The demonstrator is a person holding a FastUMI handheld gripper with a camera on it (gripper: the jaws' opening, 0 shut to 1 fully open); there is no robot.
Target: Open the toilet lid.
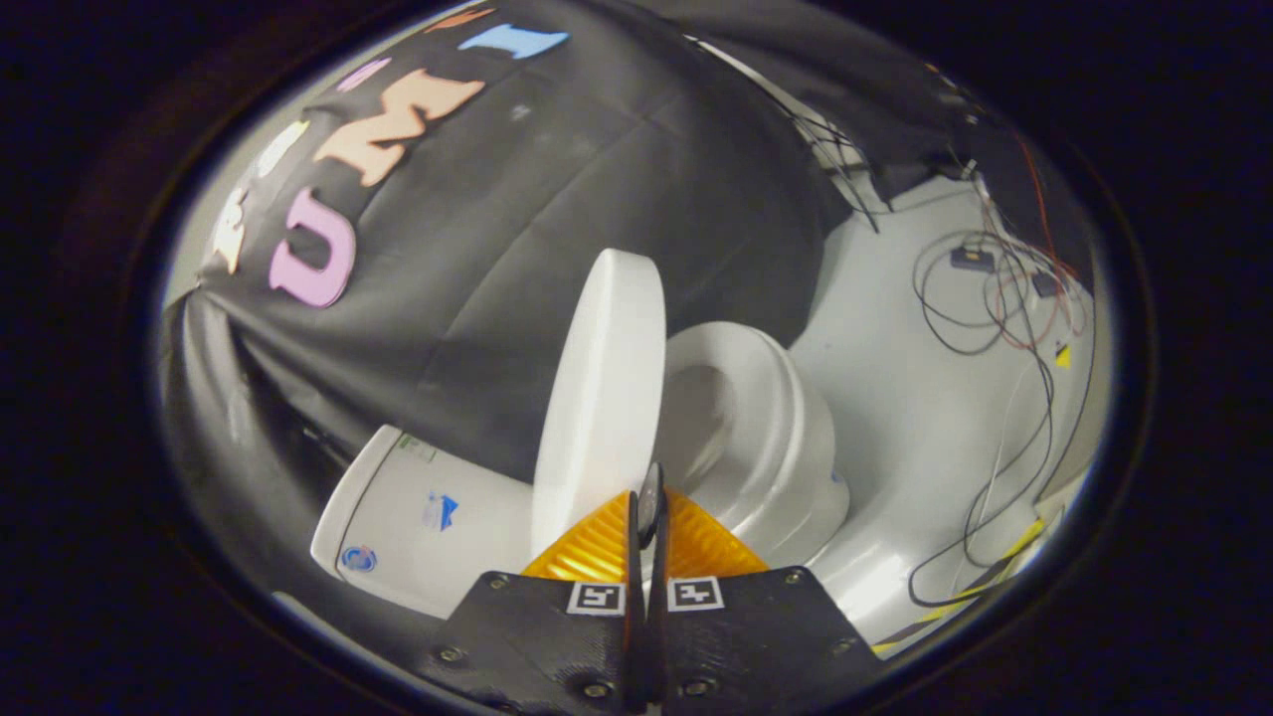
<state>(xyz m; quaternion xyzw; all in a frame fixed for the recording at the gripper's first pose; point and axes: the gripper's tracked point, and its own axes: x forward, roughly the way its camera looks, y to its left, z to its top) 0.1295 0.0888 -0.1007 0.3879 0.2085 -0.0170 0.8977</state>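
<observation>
Gripper [646, 512] fingers clenched on the white plastic toilet lid's [602, 398] edge. Lid raised; white bowl [766, 438] beside it

- Dim overall; light falls mostly on the white toilet lid [602, 398] and pale floor [925, 418] to the right.
- Cloth wall [557, 199] dark, soft sheen in folds.
- Strong fisheye bending far out.
- Gripper [646, 507] fingers near, slightly soft, pressed together.
</observation>
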